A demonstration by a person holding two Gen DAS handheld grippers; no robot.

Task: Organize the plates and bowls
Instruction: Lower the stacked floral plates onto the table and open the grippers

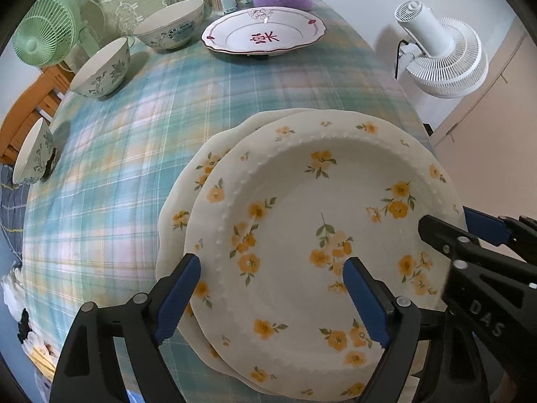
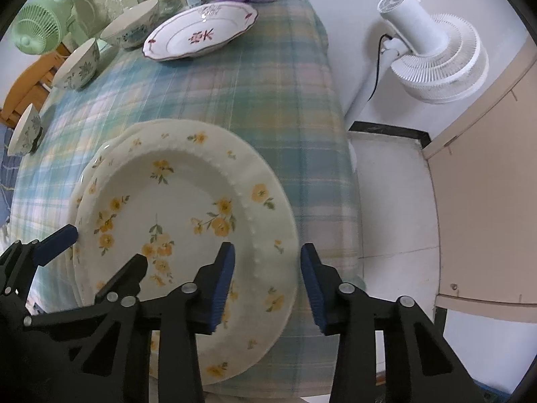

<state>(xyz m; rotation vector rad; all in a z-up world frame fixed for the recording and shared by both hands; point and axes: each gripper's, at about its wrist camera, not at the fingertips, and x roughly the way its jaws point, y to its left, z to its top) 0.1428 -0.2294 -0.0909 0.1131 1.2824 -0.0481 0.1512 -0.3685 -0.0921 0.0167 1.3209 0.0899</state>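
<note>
Yellow-flowered plate [image 1: 322,235] sits stacked on its twin at the table's [image 1: 134,141] near edge, so your left gripper [image 1: 272,297] gapes wide, gripping nothing; your right gripper [image 2: 266,280] straddles the rim half-closed, pads not touching.

Two handheld grippers, black frames, blue finger pads

Left gripper [image 1: 272,297]: matte black angular linkage arms, silver round rivets at the pivots, ribbed royal-blue pads along the inner faces of both fingers. Right gripper [image 2: 266,288]: same build, same blue pads and silver rivets; raised lettering "DAS" on one black arm, readable in the left wrist view.
</note>
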